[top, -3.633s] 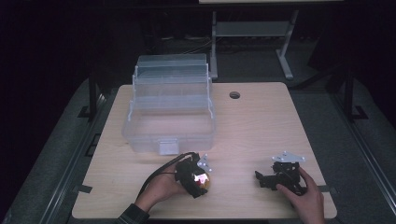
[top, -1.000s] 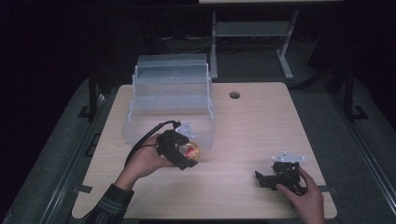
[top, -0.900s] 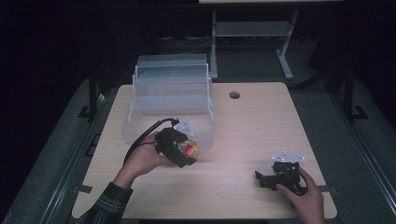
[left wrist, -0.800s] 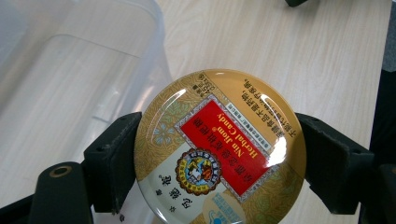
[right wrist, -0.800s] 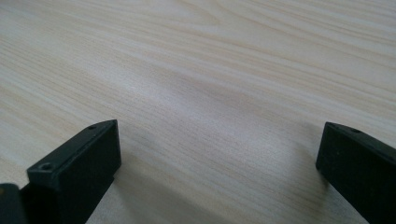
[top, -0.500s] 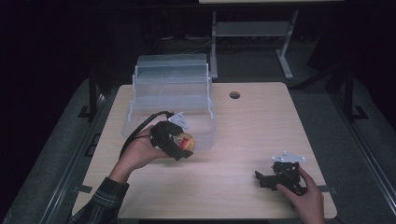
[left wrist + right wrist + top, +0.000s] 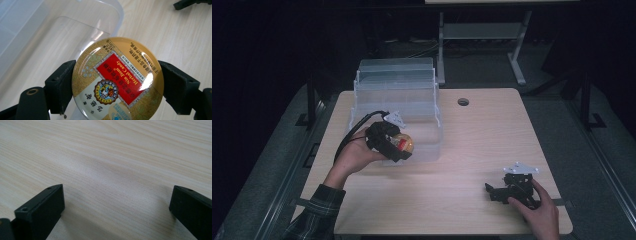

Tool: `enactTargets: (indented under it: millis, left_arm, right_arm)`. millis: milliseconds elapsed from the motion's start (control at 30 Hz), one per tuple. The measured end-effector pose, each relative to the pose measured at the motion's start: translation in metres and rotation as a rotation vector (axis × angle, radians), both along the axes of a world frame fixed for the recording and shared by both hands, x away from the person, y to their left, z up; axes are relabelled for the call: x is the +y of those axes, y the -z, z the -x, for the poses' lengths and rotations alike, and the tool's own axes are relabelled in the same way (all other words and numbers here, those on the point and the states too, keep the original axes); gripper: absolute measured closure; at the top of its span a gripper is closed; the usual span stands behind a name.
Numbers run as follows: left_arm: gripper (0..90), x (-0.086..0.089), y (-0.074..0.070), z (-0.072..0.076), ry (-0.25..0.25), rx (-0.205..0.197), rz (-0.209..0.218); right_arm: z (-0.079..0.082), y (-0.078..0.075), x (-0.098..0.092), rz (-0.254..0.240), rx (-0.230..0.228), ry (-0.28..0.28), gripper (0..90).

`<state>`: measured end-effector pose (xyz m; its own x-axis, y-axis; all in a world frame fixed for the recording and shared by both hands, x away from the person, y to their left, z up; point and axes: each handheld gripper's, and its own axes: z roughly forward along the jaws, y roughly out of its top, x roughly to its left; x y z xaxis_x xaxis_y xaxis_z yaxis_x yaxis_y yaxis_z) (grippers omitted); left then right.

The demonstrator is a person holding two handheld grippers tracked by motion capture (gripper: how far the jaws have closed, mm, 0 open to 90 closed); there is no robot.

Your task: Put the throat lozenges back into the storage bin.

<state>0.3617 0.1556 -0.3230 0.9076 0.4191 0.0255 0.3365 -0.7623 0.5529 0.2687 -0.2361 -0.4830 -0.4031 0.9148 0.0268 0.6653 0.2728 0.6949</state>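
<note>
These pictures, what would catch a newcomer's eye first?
First, the round gold and red herbal candy tin, clamped between the jaws of the left tool at the near rim of the clear plastic storage box. Next, the right tool, resting open and empty on the light wooden table at its near right.

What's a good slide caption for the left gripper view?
Left gripper clamps a round candy tin above the clear bin.

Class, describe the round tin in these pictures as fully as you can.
The tin is round, flat and glossy, metal by its look. Its gold lid bears a red panel reading "Nin Jiom Herbal Candy", a small emblem and Chinese print. The left gripper clamps its rim from both sides, lid toward the camera, over the near corner of the clear bin.
</note>
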Motion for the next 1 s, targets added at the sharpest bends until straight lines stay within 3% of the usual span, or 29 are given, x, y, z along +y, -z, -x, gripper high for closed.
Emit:
enactTargets:
  millis: [1000]
  left_arm:
    - [19.5,0.053,-0.004,-0.026,-0.173,-0.029,-0.004]
  right_arm:
    - [0.000,0.000,0.000,0.001,0.000,0.000,0.0]
